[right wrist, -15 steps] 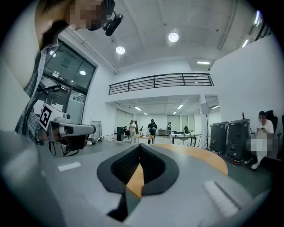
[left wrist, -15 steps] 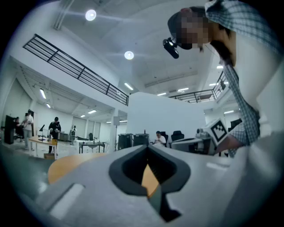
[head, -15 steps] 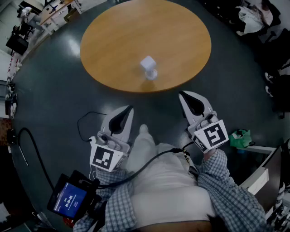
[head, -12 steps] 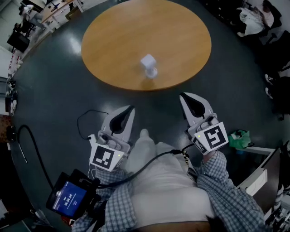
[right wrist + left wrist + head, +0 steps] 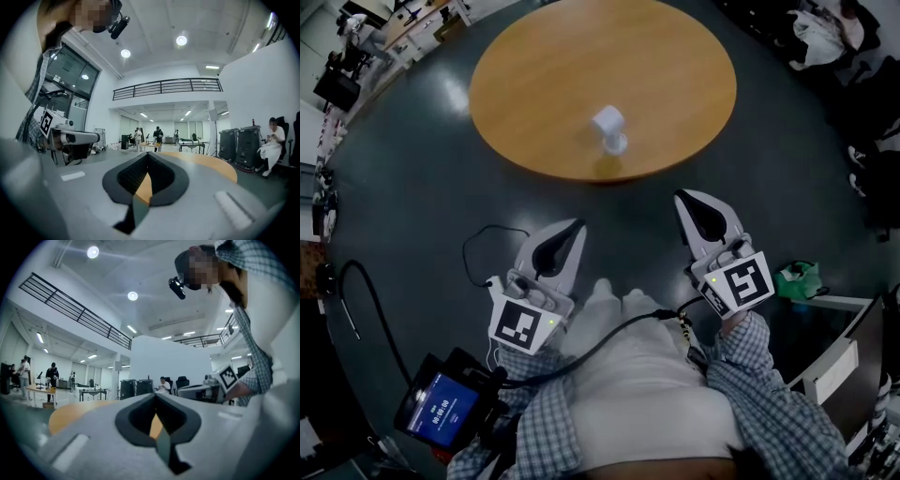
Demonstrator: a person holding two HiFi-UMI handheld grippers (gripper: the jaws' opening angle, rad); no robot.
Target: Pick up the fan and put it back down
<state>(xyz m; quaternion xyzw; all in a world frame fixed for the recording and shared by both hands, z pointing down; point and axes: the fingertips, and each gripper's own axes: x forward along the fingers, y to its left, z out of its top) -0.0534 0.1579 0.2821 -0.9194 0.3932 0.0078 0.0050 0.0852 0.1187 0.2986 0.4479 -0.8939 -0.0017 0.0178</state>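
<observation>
Looking down from the head view, I read the scene from the big pieces inward. The dark floor [image 5: 412, 197] fills most of the frame, and the round wooden table [image 5: 534, 84] stands on the far side of it, well apart from me. That gap explains the pose of everything else: I judge the task has not started, since nothing of mine is over the tabletop.

Both tools sit near, close to the body, pointing level toward the table (a rest pose, I'd say, not a reach). The left gripper [image 5: 577, 226] has its jaws pressed together with nothing between them; through the small opening behind the tips I see only a sliver of tabletop. The right gripper [image 5: 682, 198] is likewise clenched and empty, and it sits a little farther out than the left. With the jaws this way, whichever one I use must spread them before it can take anything.

The fan [image 5: 610, 128], small and white, stands upright on its base on the near half of the table, roughly midway between left and right. It lies slightly closer to the right tool's line, so I would expect to lead with that one.
</observation>
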